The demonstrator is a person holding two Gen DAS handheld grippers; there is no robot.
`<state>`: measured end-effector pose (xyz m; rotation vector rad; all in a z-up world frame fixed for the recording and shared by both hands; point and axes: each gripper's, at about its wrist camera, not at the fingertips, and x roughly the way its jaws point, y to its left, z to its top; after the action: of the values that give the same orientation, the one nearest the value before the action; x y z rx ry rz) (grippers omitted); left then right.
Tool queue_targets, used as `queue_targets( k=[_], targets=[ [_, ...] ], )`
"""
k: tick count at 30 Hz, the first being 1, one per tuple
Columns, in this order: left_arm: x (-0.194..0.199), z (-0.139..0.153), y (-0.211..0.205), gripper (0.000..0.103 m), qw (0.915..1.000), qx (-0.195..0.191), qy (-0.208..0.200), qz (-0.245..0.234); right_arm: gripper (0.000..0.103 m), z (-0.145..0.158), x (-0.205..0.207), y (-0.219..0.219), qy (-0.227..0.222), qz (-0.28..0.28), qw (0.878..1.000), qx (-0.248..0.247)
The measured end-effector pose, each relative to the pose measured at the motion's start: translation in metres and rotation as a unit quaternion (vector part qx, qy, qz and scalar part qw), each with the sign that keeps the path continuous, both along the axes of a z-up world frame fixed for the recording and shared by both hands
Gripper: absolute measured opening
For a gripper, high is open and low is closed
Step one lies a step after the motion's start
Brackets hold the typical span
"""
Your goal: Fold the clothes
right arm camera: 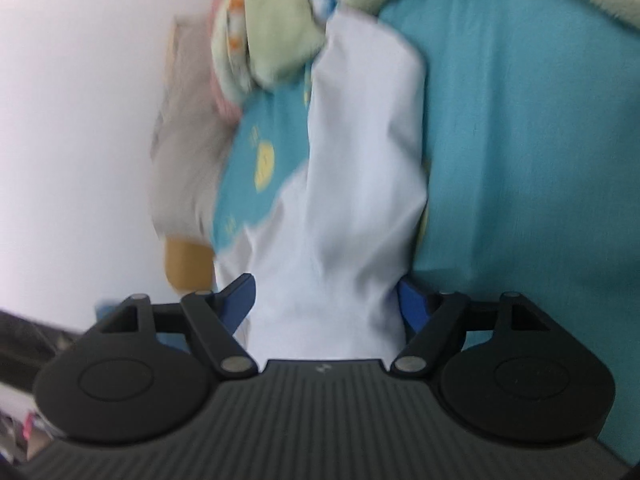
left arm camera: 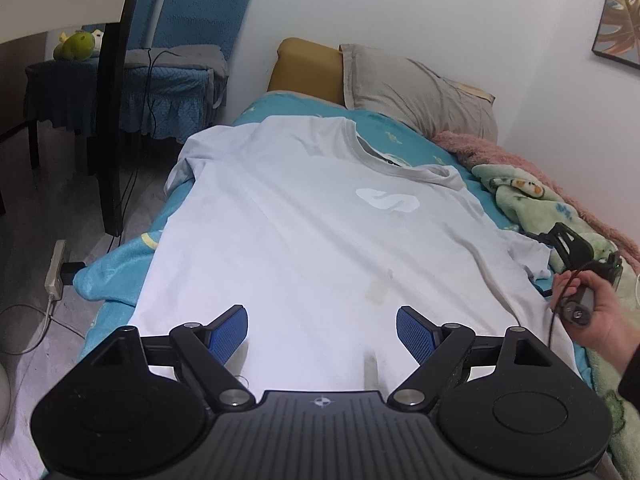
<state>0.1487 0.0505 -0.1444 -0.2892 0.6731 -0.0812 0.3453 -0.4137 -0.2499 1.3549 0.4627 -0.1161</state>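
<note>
A white T-shirt (left arm camera: 304,216) with a pale chest logo lies face up and spread flat on a bed with a teal sheet (left arm camera: 116,268), collar toward the pillow. My left gripper (left arm camera: 322,320) hovers open over the shirt's lower part, nothing between its blue pads. My right gripper (left arm camera: 572,248), held by a hand (left arm camera: 600,320), is at the shirt's right sleeve. In the blurred right wrist view that white sleeve (right arm camera: 360,160) runs between the widely spread fingers of the right gripper (right arm camera: 326,300), which is open.
A grey pillow (left arm camera: 420,92) and a tan cushion (left arm camera: 308,68) sit at the head of the bed. Green (left arm camera: 532,200) and pink (left arm camera: 500,152) blankets line the wall side. Blue-covered chairs (left arm camera: 180,60), a dark table leg (left arm camera: 114,120) and a power strip (left arm camera: 56,268) stand left of the bed.
</note>
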Motion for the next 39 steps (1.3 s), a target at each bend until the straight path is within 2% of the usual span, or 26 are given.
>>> queue_targets(
  k=[3,5,6,8,10,13,14,17,20,24,25,26,27,28,35,39],
  targets=[
    [0.002,-0.001,0.001,0.084,1.0000,-0.003,0.001,0.000,0.078,-0.011,-0.003,-0.004,-0.038,-0.051,0.998,-0.005],
    [0.002,-0.002,0.001,0.083,1.0000,-0.004,0.001,0.001,0.077,-0.010,-0.002,-0.009,-0.052,-0.062,0.997,-0.012],
    [0.003,-0.002,0.001,0.083,1.0000,-0.004,0.001,0.001,0.074,-0.007,-0.001,-0.011,-0.055,-0.063,0.996,-0.018],
    [0.004,-0.002,0.000,0.084,1.0000,-0.004,0.002,0.000,0.052,-0.002,0.000,-0.016,-0.060,-0.065,0.996,-0.030],
    [0.004,-0.002,-0.001,0.083,1.0000,-0.003,0.001,-0.002,0.015,0.004,0.001,-0.021,-0.066,-0.067,0.995,-0.044],
    [0.003,-0.001,-0.001,0.083,1.0000,-0.001,-0.002,-0.004,0.007,0.030,0.000,-0.035,-0.057,-0.062,0.992,-0.096],
    [0.002,0.000,-0.002,0.083,1.0000,-0.001,-0.003,-0.004,0.007,0.043,0.001,-0.039,-0.048,-0.058,0.988,-0.134],
    [-0.001,0.002,-0.001,0.083,1.0000,-0.002,-0.008,-0.002,0.006,0.081,0.007,-0.054,-0.013,-0.051,0.965,-0.258],
    [-0.001,0.004,-0.003,0.084,0.9999,-0.004,-0.010,-0.002,0.009,0.097,0.002,-0.072,0.033,-0.064,0.948,-0.310],
    [-0.002,0.007,-0.006,0.083,0.9999,0.004,-0.016,-0.004,0.011,0.075,-0.004,-0.062,0.039,-0.040,0.967,-0.248],
    [-0.003,0.008,-0.006,0.083,0.9998,0.006,-0.017,-0.004,0.018,0.069,-0.006,-0.060,0.041,-0.033,0.971,-0.233],
    [-0.004,0.008,-0.007,0.083,0.9998,0.007,-0.018,-0.005,0.027,0.063,-0.007,-0.057,0.043,-0.027,0.975,-0.217],
    [-0.006,0.009,-0.006,0.083,0.9998,0.007,-0.019,-0.004,0.060,0.057,-0.009,-0.055,0.044,-0.021,0.978,-0.201],
    [-0.008,0.011,-0.006,0.083,0.9998,0.006,-0.021,-0.004,0.088,0.052,-0.011,-0.052,0.046,-0.015,0.981,-0.186],
    [-0.010,0.013,-0.004,0.084,0.9997,0.004,-0.024,-0.002,0.088,0.013,-0.021,-0.036,0.054,0.026,0.995,-0.077],
    [-0.003,0.006,-0.005,0.084,0.9999,0.005,-0.012,-0.001,0.086,0.011,-0.001,-0.028,0.029,-0.002,0.995,-0.095]
  ],
)
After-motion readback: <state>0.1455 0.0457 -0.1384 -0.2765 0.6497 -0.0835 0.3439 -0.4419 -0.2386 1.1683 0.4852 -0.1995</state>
